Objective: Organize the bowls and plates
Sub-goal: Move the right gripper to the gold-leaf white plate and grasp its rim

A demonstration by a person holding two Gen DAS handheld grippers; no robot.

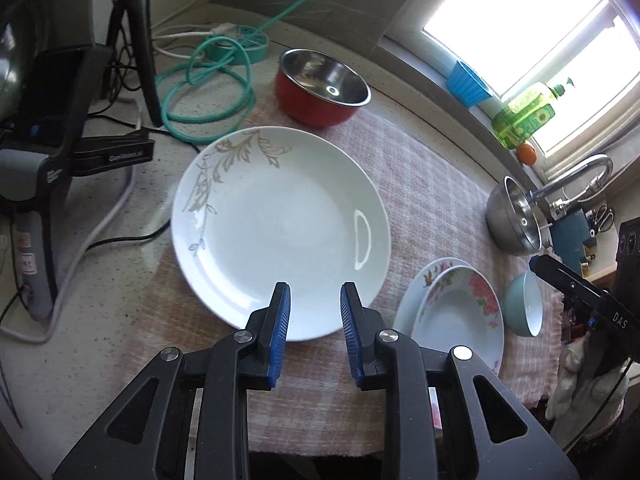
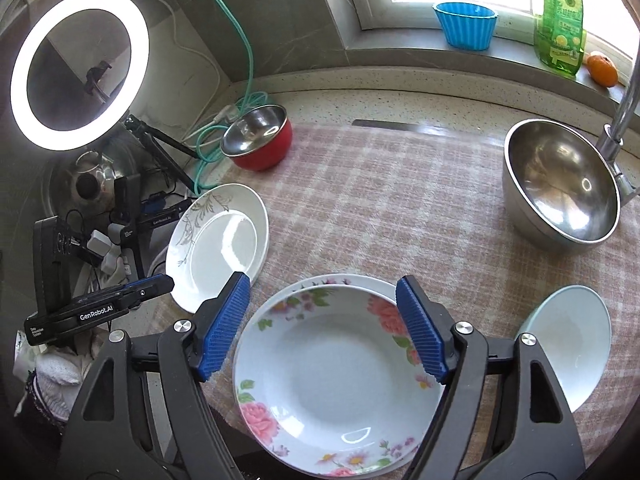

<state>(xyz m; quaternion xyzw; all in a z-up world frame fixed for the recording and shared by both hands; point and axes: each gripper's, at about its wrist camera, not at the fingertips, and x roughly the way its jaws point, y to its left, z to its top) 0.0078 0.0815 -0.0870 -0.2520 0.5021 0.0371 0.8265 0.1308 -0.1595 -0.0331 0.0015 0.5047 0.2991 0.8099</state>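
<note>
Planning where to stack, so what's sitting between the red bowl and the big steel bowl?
Only bare checked cloth between red bowl and steel bowl, clearest in the right wrist view.

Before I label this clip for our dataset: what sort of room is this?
Most likely a home kitchen counter by a window: a tap rises at the right, a green dish soap bottle stands on the sill, and plates and a steel bowl sit on a checked cloth.

The middle of the checked cloth [image 2: 384, 200] lies bare, an open lane from the flowered plates [image 2: 340, 376] toward 12 o'clock. The steel bowl [image 2: 560, 188] and tap [image 2: 624, 112] block 2 o'clock, the red bowl [image 2: 260, 140] 11, the white plate [image 2: 218, 240] 10, the pale green bowl [image 2: 568, 344] 3.
</note>
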